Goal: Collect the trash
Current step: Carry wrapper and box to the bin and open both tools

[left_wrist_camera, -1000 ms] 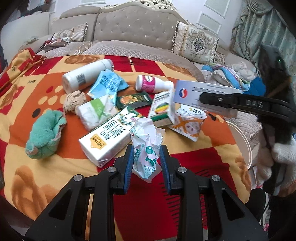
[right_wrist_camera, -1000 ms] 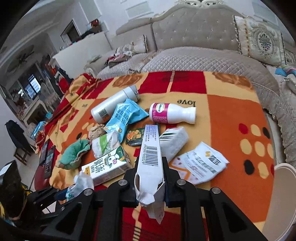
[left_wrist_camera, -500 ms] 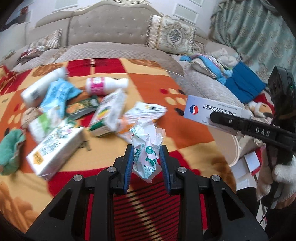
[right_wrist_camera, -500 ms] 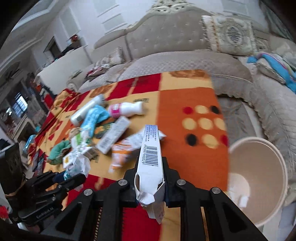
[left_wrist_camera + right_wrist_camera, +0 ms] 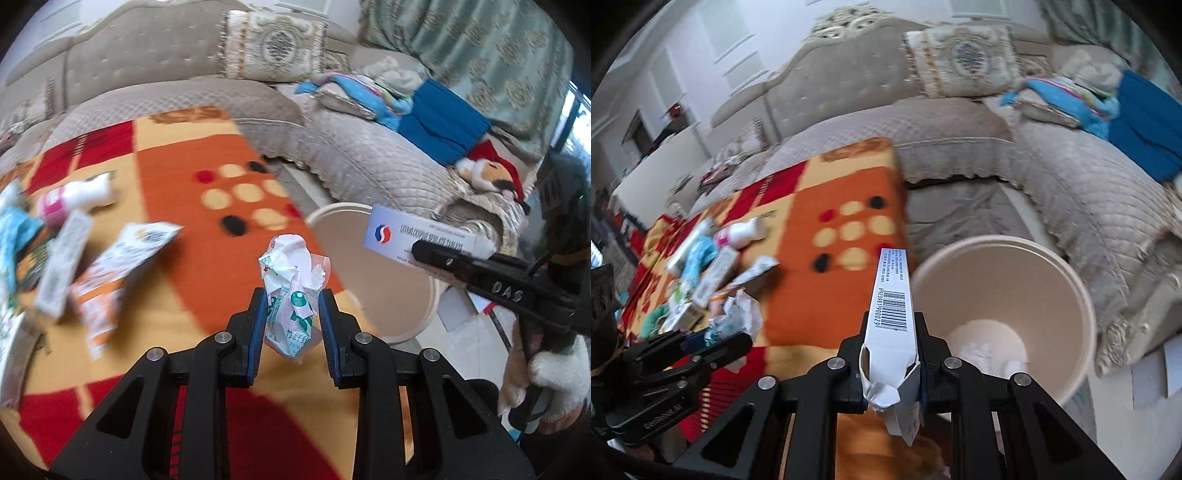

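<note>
My left gripper is shut on a crumpled white-and-green plastic wrapper, held above the blanket's right edge. My right gripper is shut on a flat white carton box with a barcode; in the left wrist view that box hangs over the bin. A beige round trash bin stands on the floor beside the blanket, just right of the box, with some white scraps at its bottom. Other trash lies on the blanket at the left: a pink-labelled bottle, packets and cartons.
The red, orange and yellow blanket covers a low surface. A beige quilted sofa wraps around behind it, with cushions, folded blue cloths and a plush toy. A gloved hand holds the right gripper.
Both grippers have swung right, away from the trash pile, each still holding its piece. The bin has come into full view under the right gripper; the pile has slid to the left.
</note>
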`<control>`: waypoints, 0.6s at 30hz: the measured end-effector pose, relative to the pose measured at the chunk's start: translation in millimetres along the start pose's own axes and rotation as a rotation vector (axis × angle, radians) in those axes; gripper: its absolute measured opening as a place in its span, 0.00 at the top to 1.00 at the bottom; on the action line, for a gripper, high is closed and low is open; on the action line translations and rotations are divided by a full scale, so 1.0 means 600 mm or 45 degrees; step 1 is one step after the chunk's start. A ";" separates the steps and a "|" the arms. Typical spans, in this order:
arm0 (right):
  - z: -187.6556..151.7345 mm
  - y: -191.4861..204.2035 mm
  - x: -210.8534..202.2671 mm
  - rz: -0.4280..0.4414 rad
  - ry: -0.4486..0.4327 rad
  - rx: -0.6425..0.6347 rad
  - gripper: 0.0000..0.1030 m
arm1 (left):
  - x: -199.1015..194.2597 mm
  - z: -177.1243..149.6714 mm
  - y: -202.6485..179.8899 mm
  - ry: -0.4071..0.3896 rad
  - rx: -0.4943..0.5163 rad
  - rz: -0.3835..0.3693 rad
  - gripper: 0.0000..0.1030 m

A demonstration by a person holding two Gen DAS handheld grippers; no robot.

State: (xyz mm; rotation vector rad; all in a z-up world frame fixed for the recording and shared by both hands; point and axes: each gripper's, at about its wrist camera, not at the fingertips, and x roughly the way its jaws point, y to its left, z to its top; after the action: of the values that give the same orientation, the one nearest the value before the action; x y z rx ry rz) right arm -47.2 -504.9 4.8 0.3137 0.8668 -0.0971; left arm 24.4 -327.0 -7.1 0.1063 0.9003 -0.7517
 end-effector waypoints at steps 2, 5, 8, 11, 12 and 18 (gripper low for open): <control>-0.006 -0.033 0.004 -0.046 0.013 0.033 0.83 | 0.019 0.010 -0.018 0.013 0.015 -0.032 0.75; -0.014 -0.075 0.018 -0.083 0.040 0.085 0.83 | 0.052 0.025 -0.041 0.044 0.024 -0.078 0.75; -0.022 -0.109 0.042 -0.109 0.081 0.132 0.83 | 0.080 0.038 -0.060 0.062 0.030 -0.116 0.75; -0.028 -0.129 0.069 -0.135 0.125 0.157 0.83 | 0.103 0.048 -0.074 0.077 0.019 -0.145 0.71; -0.030 -0.134 0.078 -0.143 0.137 0.166 0.83 | 0.109 0.050 -0.075 0.079 0.012 -0.147 0.68; -0.038 -0.149 0.097 -0.165 0.160 0.206 0.60 | 0.115 0.050 -0.067 0.082 -0.001 -0.171 0.46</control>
State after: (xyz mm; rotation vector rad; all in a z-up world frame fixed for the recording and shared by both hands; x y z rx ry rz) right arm -45.0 -580.5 -74.0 0.4184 1.0058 -0.2715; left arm 45.9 -406.2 -30.5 0.0700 0.9759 -0.8769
